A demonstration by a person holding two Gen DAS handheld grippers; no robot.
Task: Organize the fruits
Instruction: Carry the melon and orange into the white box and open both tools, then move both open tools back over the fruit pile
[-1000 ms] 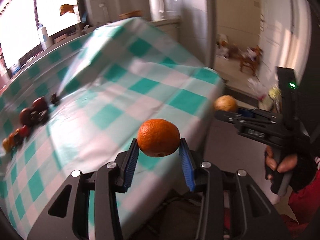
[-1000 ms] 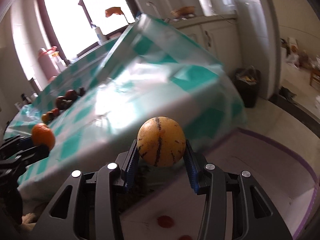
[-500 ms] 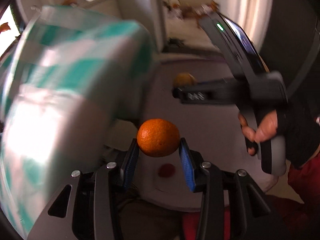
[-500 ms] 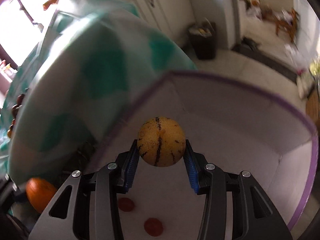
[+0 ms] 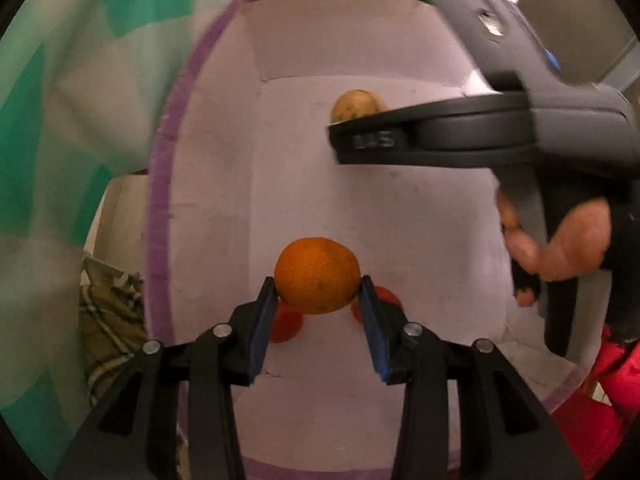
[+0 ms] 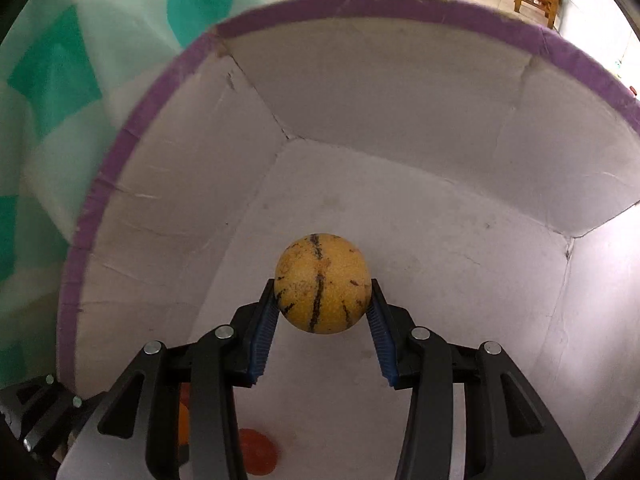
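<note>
Two claws grip fruit: left claw (image 5: 318, 302) an orange (image 5: 317, 276), right claw (image 6: 322, 304) a striped melon (image 6: 322, 283); lettering unreadable.

An orange (image 5: 317, 276) of even, bright orange colour is seen between blue pads (image 5: 264, 322) set on black fingers. A yellow fruit (image 6: 322, 283) marked with dark, broken lengthwise stripes is seen between like blue pads (image 6: 380, 334). The box (image 6: 360, 128) is shown white inside, with a purple band along its rim. Two small red fruits (image 5: 285, 324) are shown on its white floor, at 6 o'clock. A cloth (image 5: 60, 120) chequered in green and white is seen at 9 o'clock, over the surface.
</note>
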